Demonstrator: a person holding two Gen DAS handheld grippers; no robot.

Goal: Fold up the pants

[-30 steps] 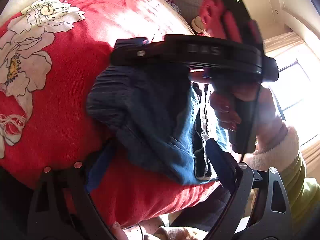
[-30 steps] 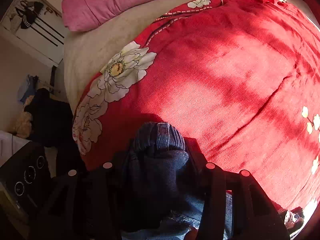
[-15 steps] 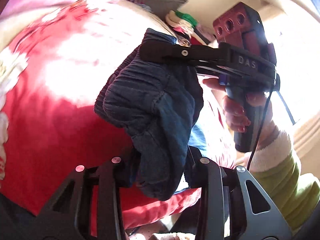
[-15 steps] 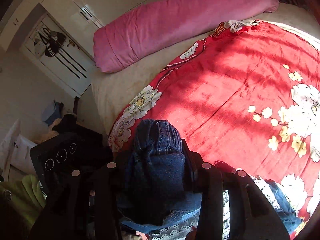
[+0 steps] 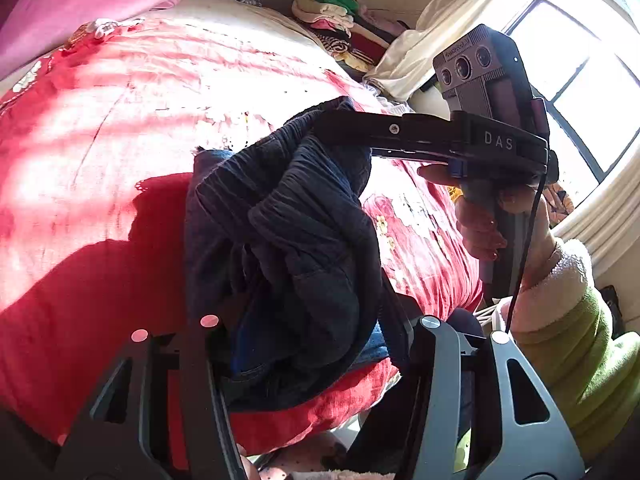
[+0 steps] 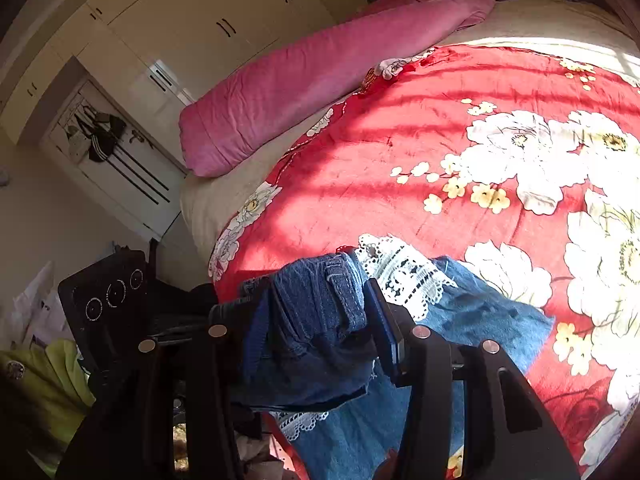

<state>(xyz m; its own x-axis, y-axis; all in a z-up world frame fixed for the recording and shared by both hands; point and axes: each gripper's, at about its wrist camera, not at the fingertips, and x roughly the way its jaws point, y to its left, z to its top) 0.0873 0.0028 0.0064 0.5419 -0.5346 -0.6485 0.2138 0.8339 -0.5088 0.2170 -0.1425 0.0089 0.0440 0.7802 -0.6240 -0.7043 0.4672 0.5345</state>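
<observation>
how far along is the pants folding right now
Early stage. Done: the pants are picked up, bunched in a dark wad above the red floral blanket. In hand: both tools grip the fabric, the left tool low on the bundle and the right tool at the waistband, though both sets of jaws are easing open. Left: spreading the denim flat and making every fold; no neat crease shows yet.

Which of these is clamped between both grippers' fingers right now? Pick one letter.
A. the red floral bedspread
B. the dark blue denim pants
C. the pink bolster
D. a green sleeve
B: the dark blue denim pants are bunched between the right gripper fingers, and in the left wrist view the same bundle sits in the left gripper; both sets of jaws are opening slightly.
</observation>
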